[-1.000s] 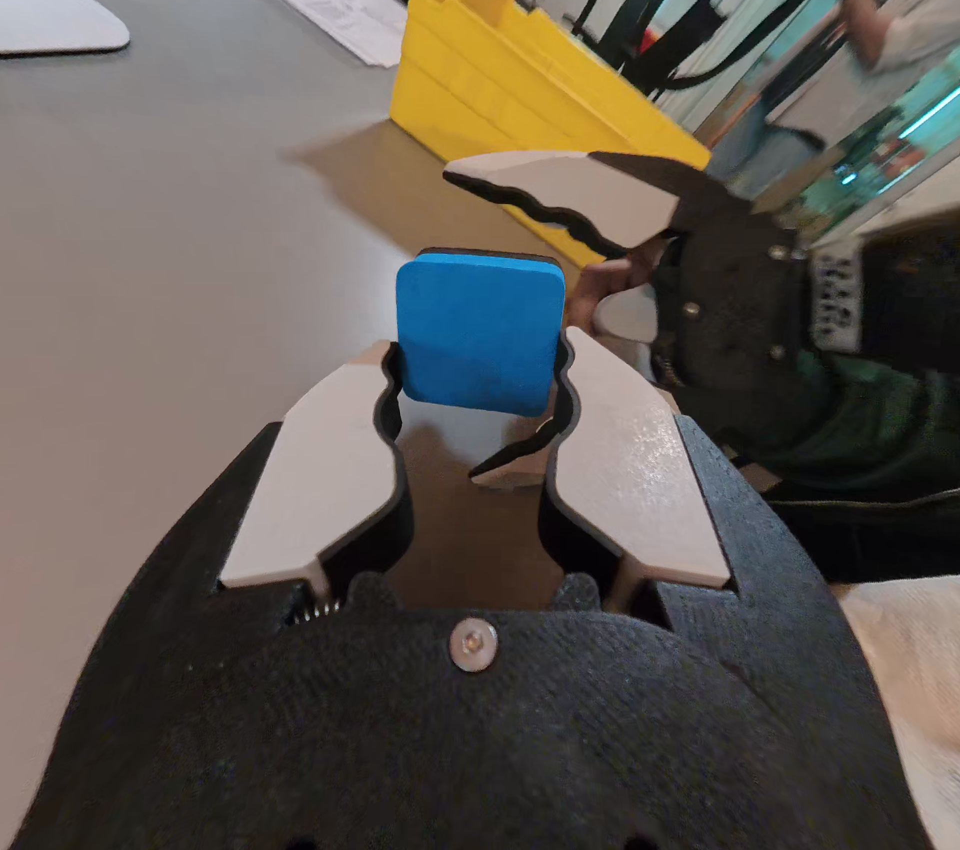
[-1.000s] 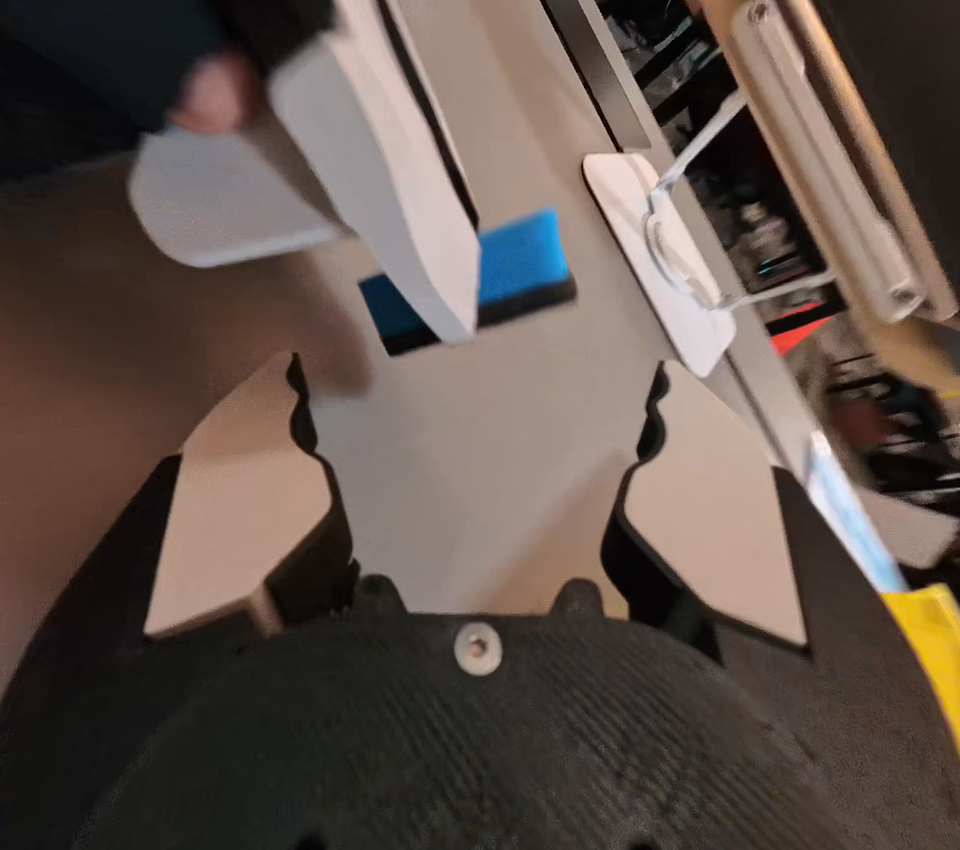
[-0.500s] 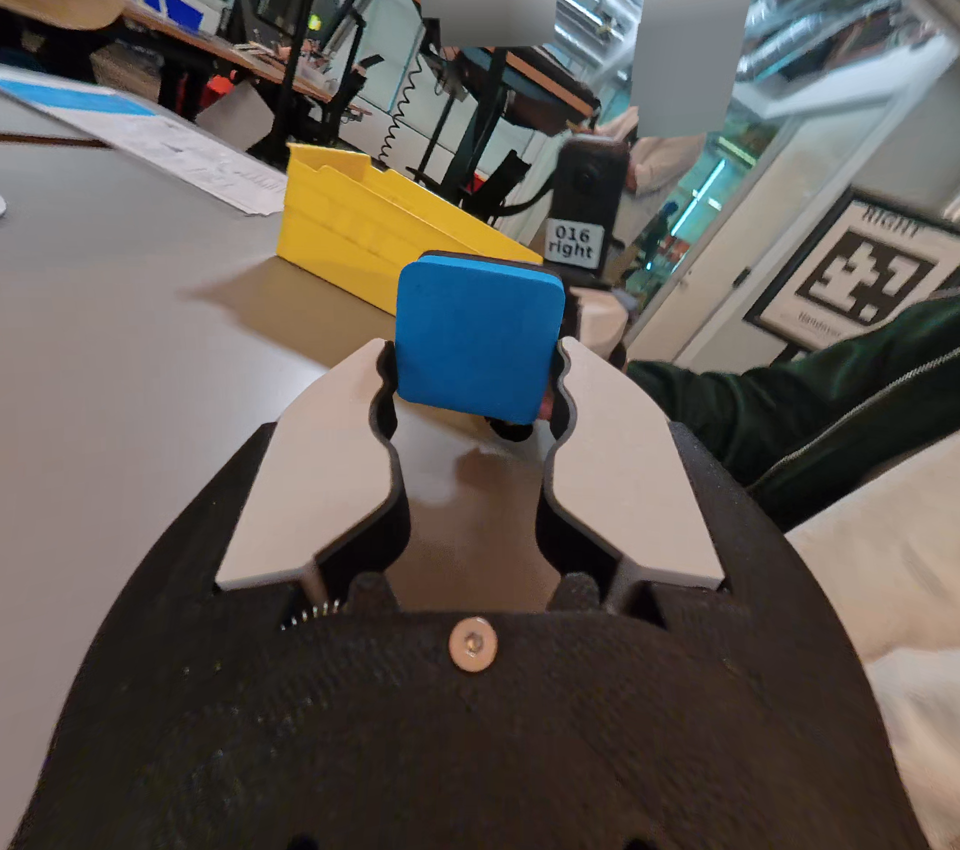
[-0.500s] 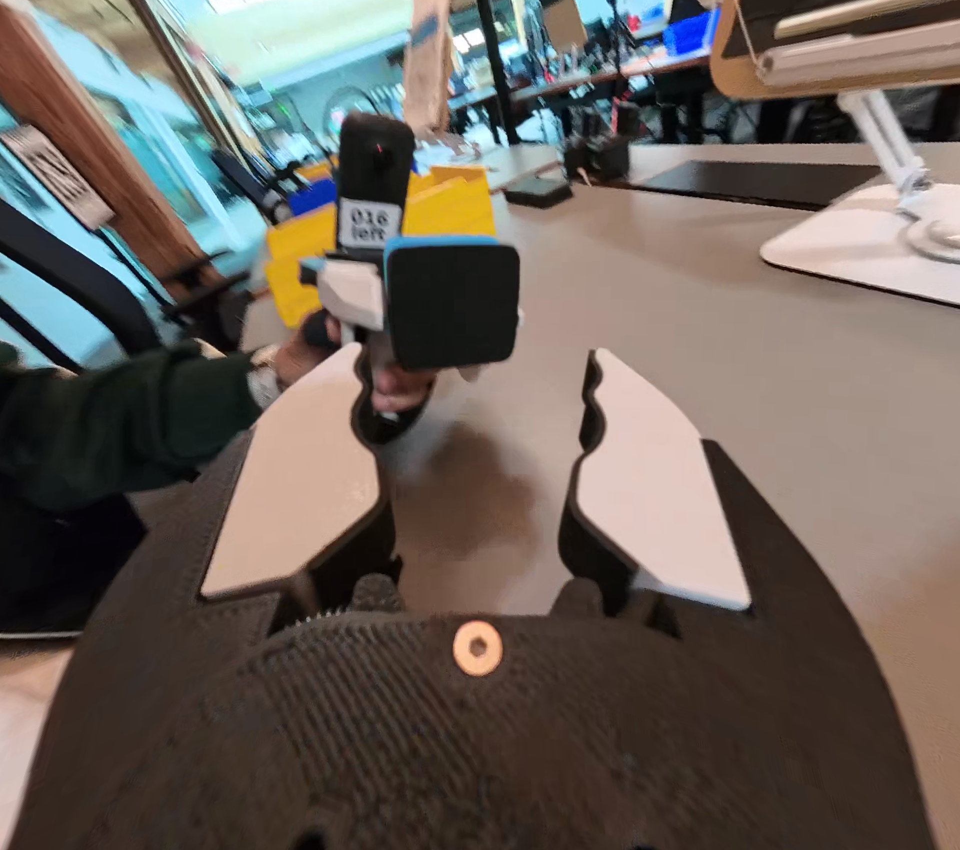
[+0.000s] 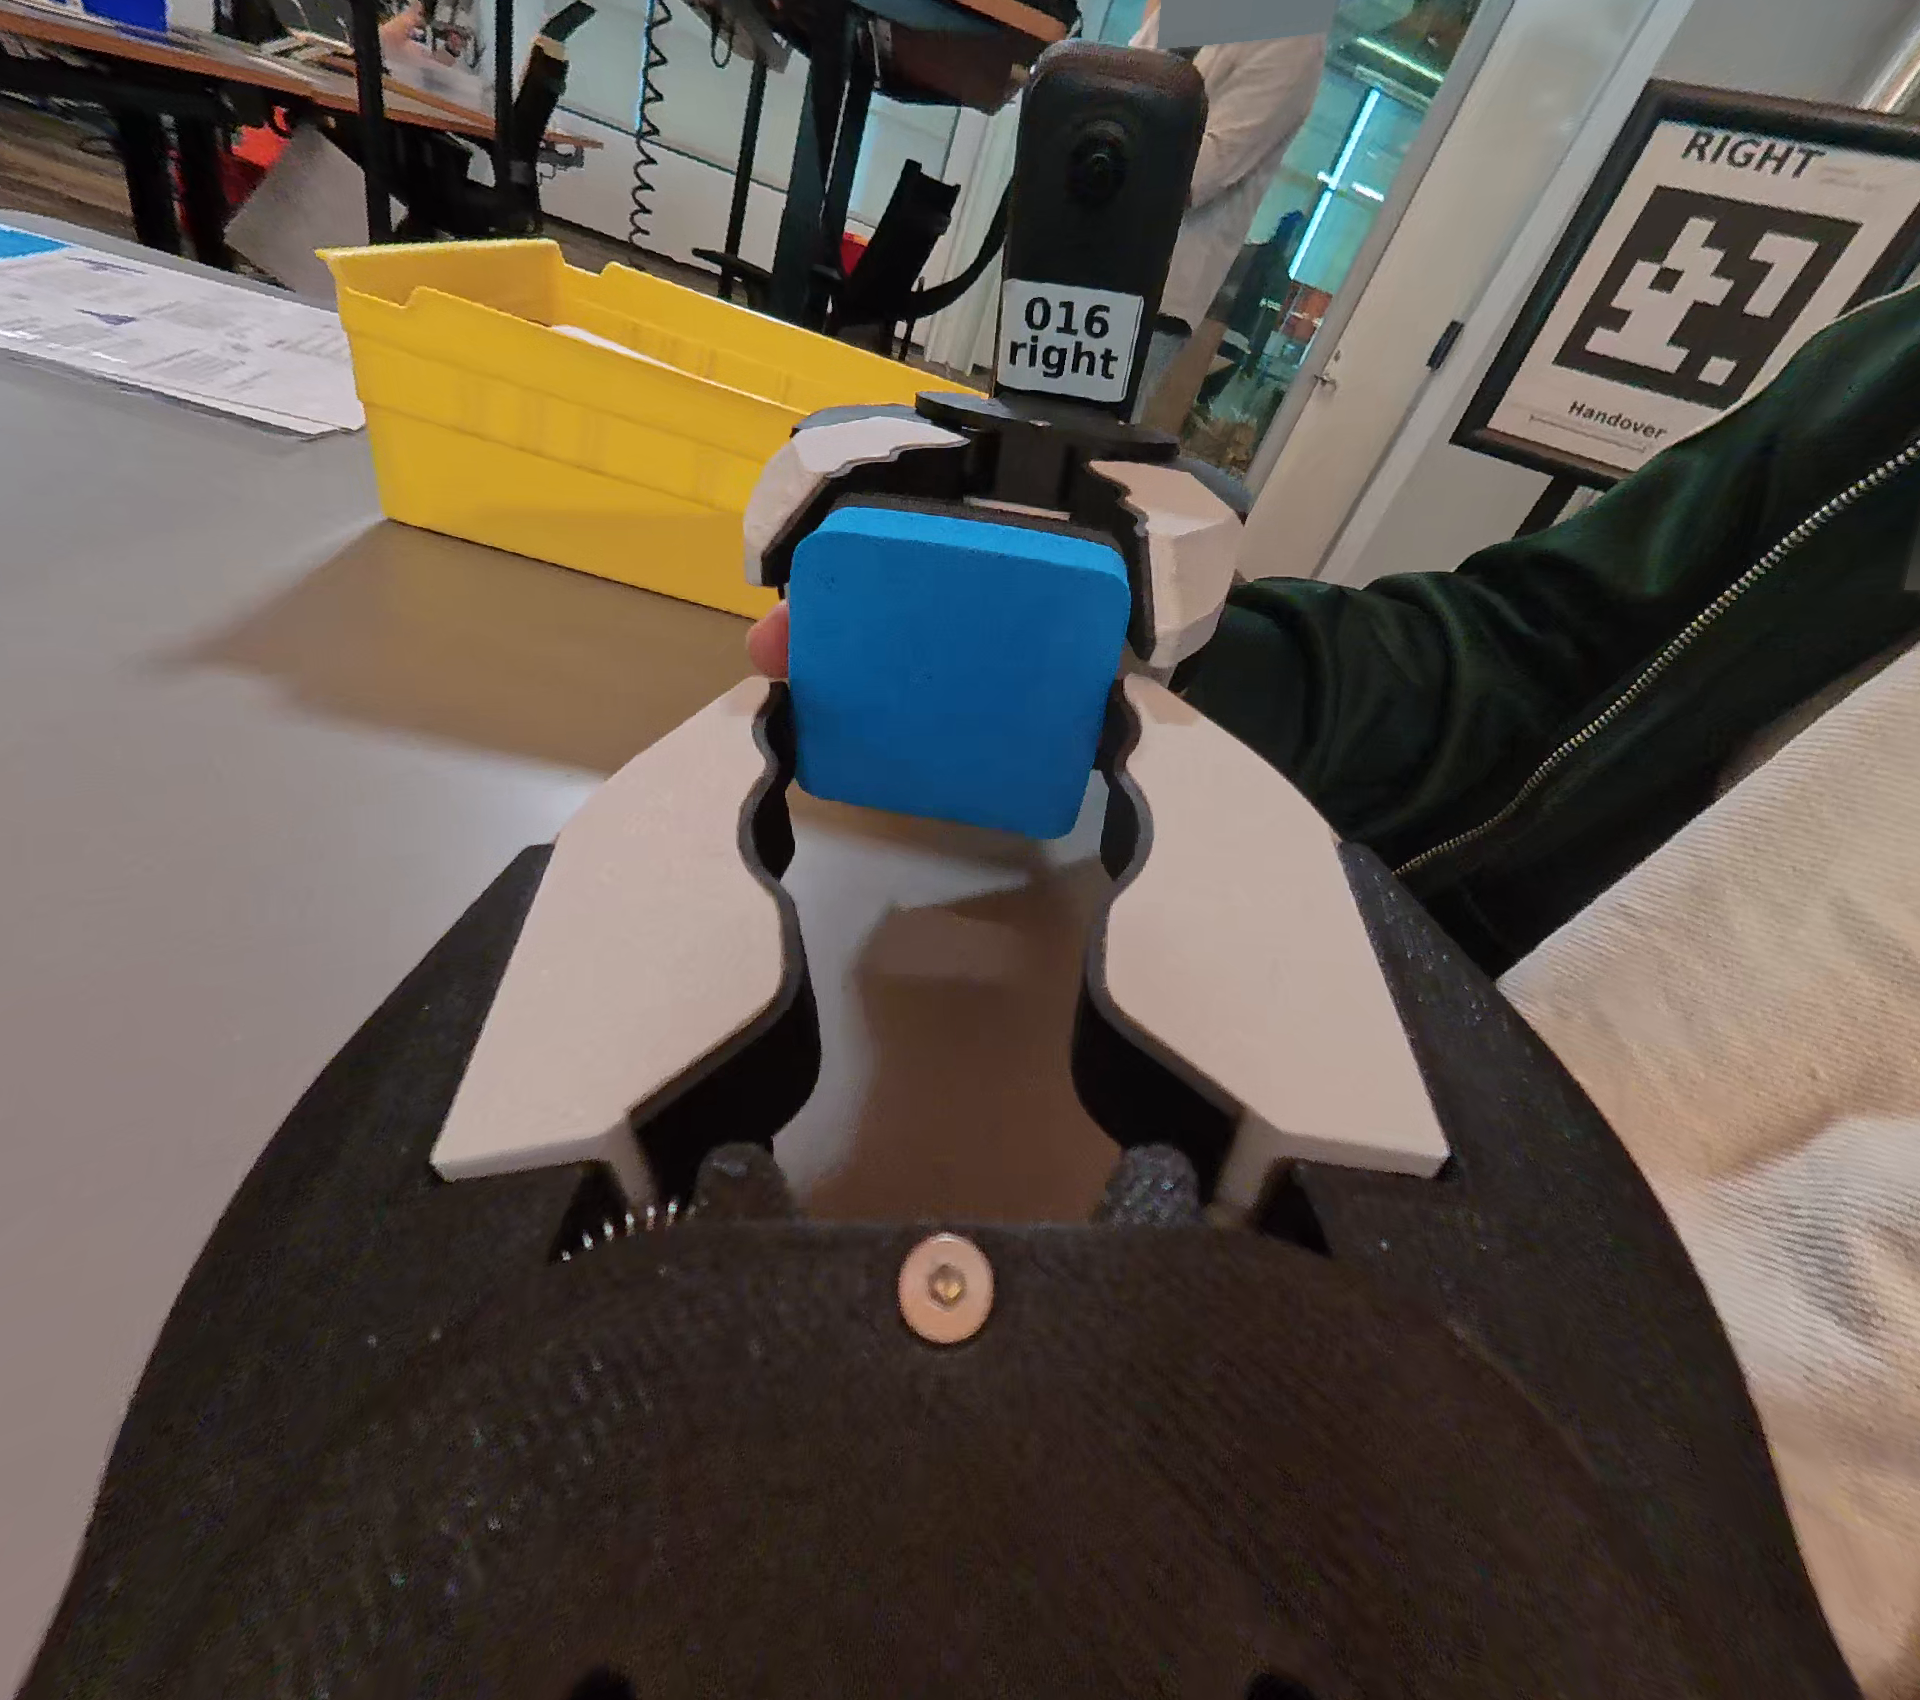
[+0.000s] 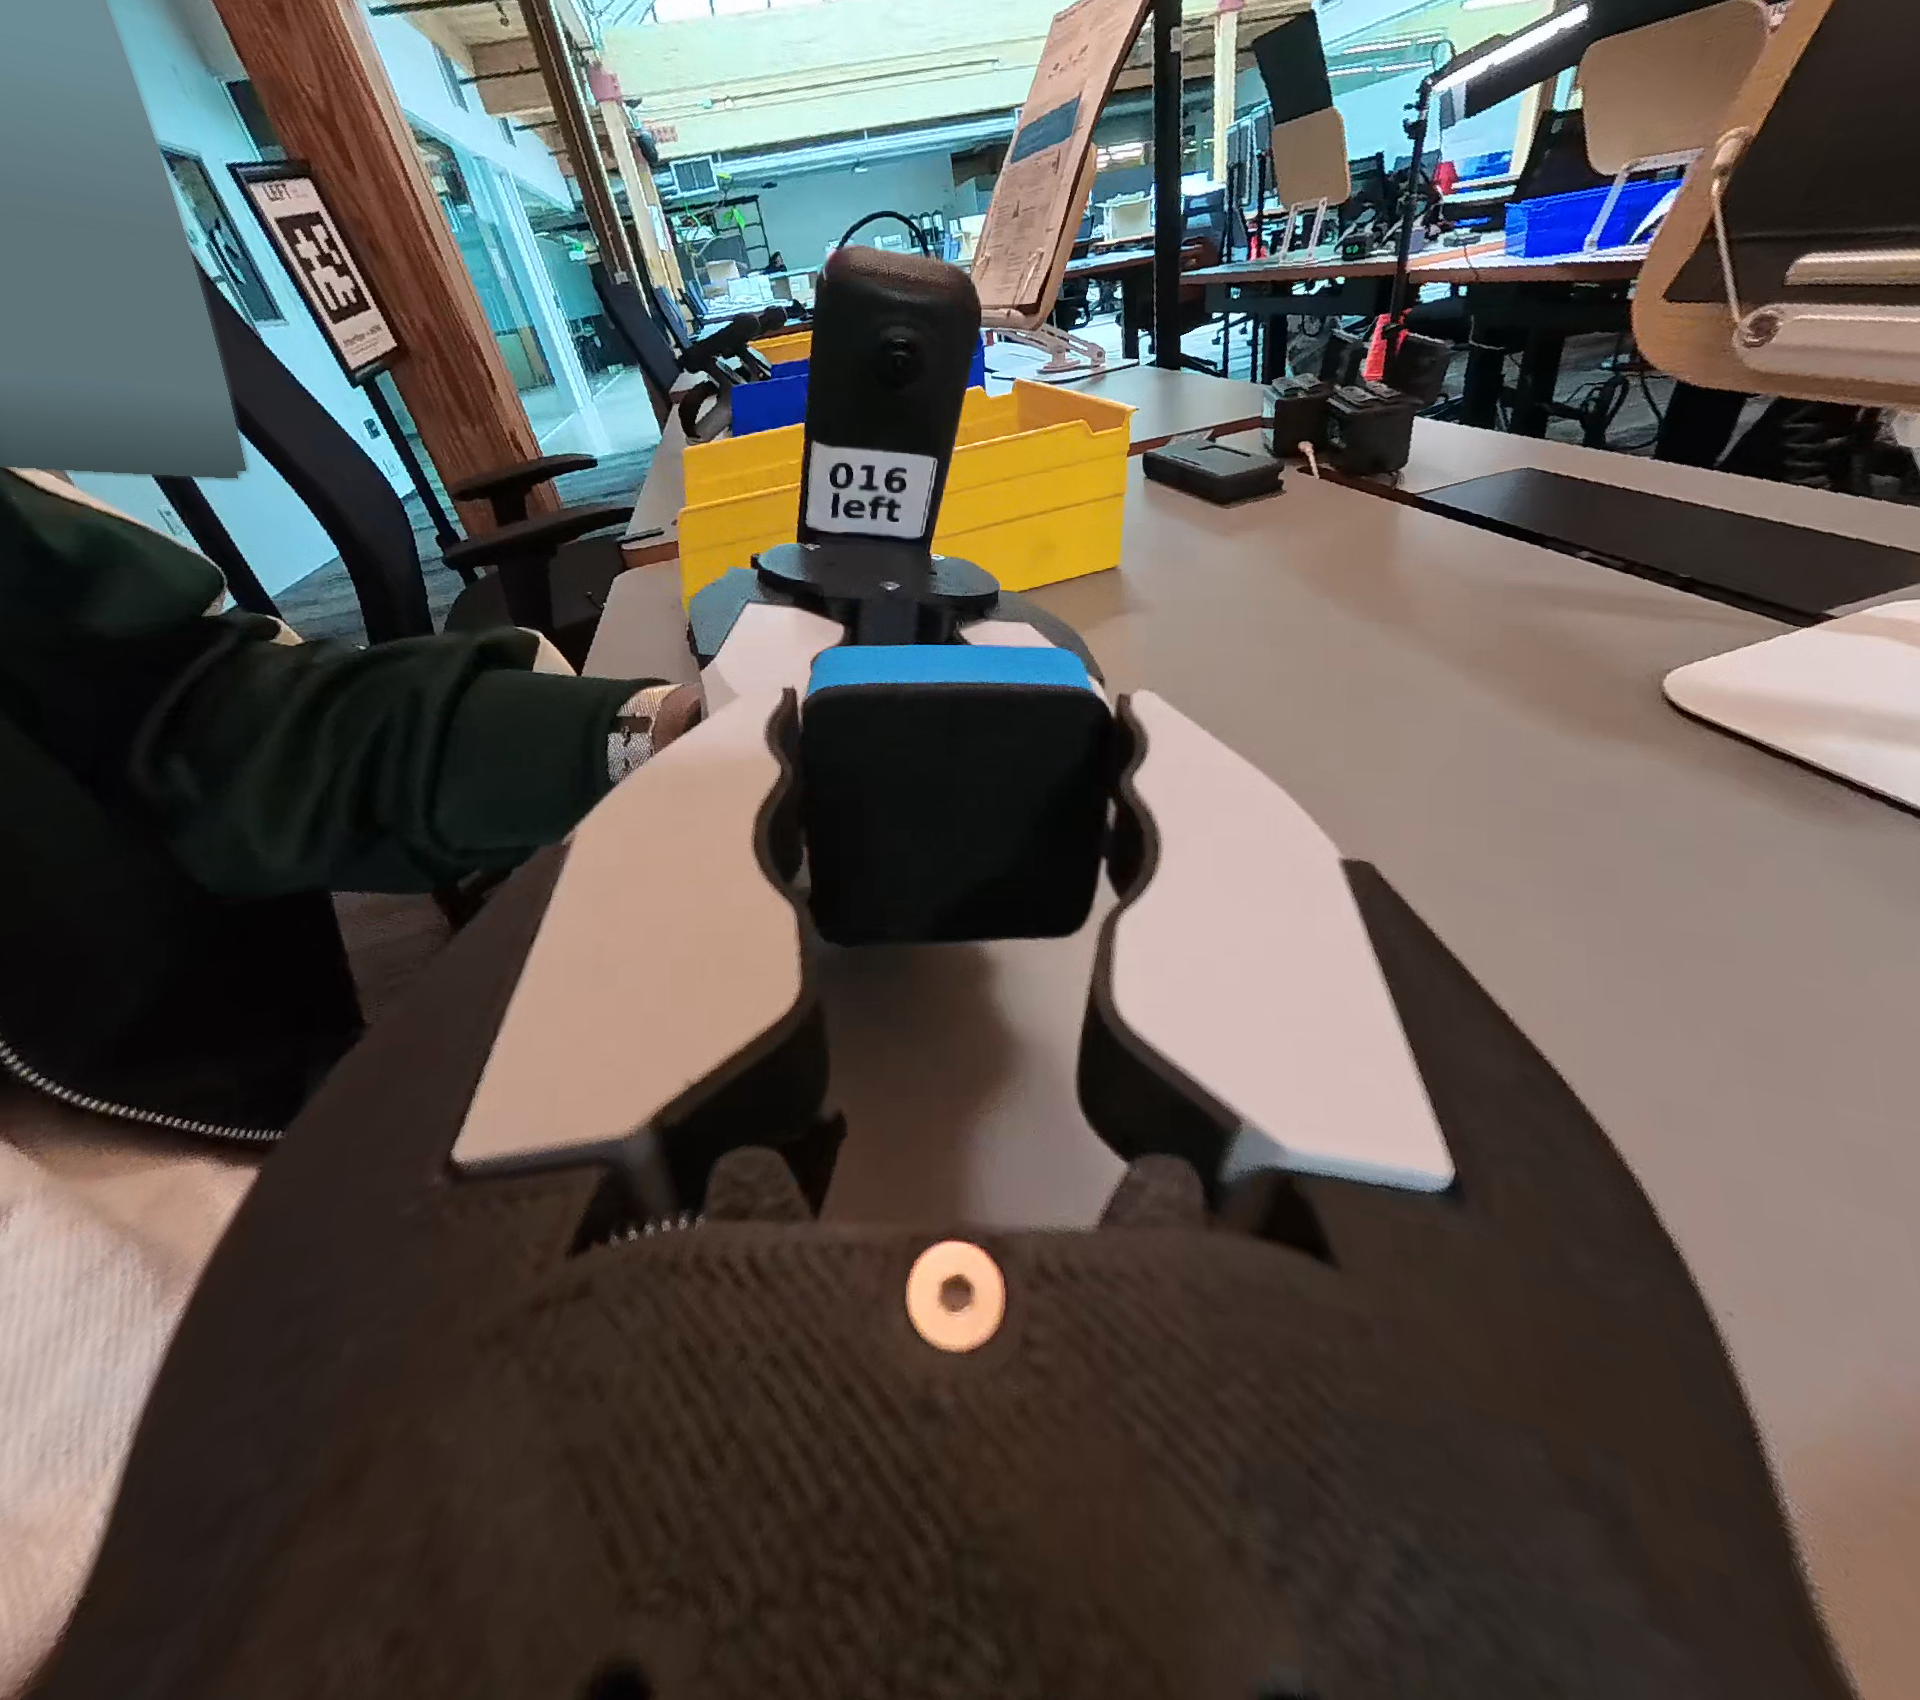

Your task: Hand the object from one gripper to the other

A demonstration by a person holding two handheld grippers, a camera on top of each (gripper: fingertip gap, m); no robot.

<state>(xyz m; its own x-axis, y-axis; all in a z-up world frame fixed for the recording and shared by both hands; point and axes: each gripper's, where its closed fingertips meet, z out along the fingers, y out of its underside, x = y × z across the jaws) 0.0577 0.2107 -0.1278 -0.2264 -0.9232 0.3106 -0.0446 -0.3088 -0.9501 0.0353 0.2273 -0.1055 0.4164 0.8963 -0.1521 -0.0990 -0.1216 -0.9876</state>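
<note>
A square pad with a blue face (image 5: 956,674) and a black back (image 6: 951,809) is held upright above the grey table (image 5: 260,767). My left gripper (image 5: 945,715) is shut on the pad's lower sides. My right gripper (image 6: 951,715) faces it head-on, and its fingers press the pad's two sides. In the left wrist view the right gripper (image 5: 966,559) clasps the pad's upper part from behind. In the right wrist view the left gripper (image 6: 894,642) shows behind the pad, partly hidden by it.
A yellow bin (image 5: 582,403) stands on the table behind the grippers and also shows in the right wrist view (image 6: 1039,487). Papers (image 5: 156,341) lie at the far left. A white stand base (image 6: 1818,705) sits at the right. A dark green sleeve (image 5: 1507,663) holds the right gripper. My left and right fingertips are right by each other.
Both grippers swung up from facing the table to face each other. The right gripper moved in on the pad and its open fingers closed onto its sides. The left gripper kept its hold.
</note>
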